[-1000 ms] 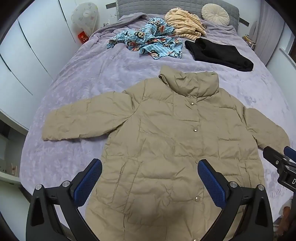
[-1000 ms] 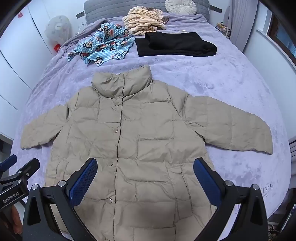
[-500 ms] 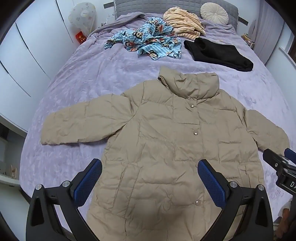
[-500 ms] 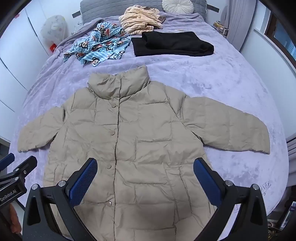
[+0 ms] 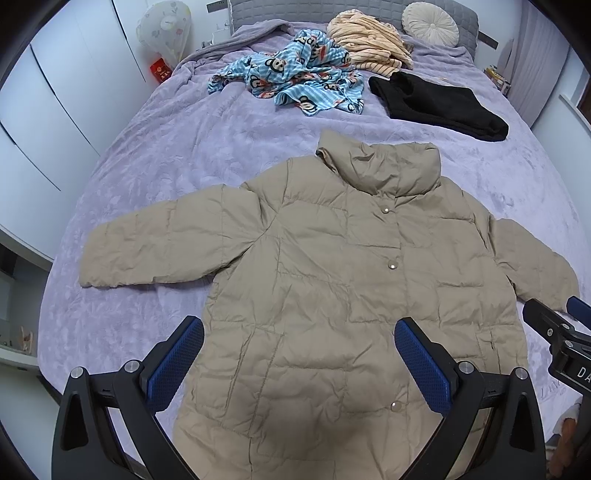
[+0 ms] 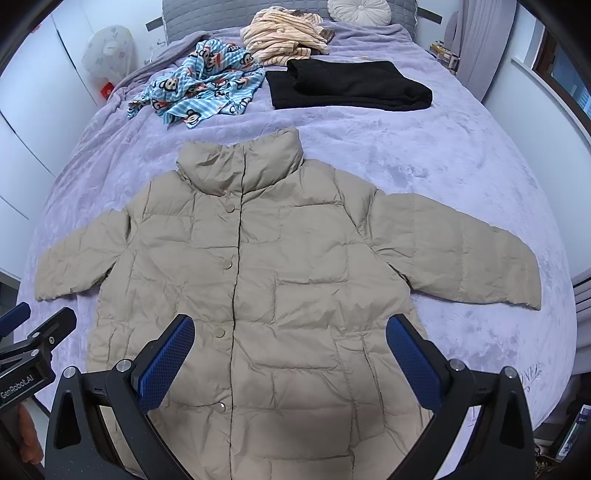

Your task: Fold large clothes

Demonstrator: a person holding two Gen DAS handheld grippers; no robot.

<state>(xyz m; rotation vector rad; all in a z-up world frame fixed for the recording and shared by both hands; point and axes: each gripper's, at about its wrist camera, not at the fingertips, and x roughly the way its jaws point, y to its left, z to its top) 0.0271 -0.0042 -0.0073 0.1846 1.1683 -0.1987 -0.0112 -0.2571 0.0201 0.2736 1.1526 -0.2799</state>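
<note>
A beige puffer jacket (image 5: 332, 280) (image 6: 280, 266) lies flat and snapped closed on the purple bed, collar toward the headboard, both sleeves spread out sideways. My left gripper (image 5: 299, 365) hovers open above the jacket's lower left part, nothing between its blue pads. My right gripper (image 6: 290, 363) is open too, above the lower right part near the hem. Each gripper's tip shows at the edge of the other's view. Neither touches the jacket.
Beyond the collar lie a blue monkey-print garment (image 5: 295, 81), a folded black garment (image 5: 439, 103) and a striped peach garment (image 5: 369, 40). A round cushion (image 5: 430, 18) leans on the grey headboard. White wardrobe doors (image 5: 55, 110) line the left side; the bed cover (image 6: 461, 158) drops off at the right.
Both grippers have drawn back and up slightly, so the jacket sits a little lower and smaller in view. The jacket itself has not moved.
</note>
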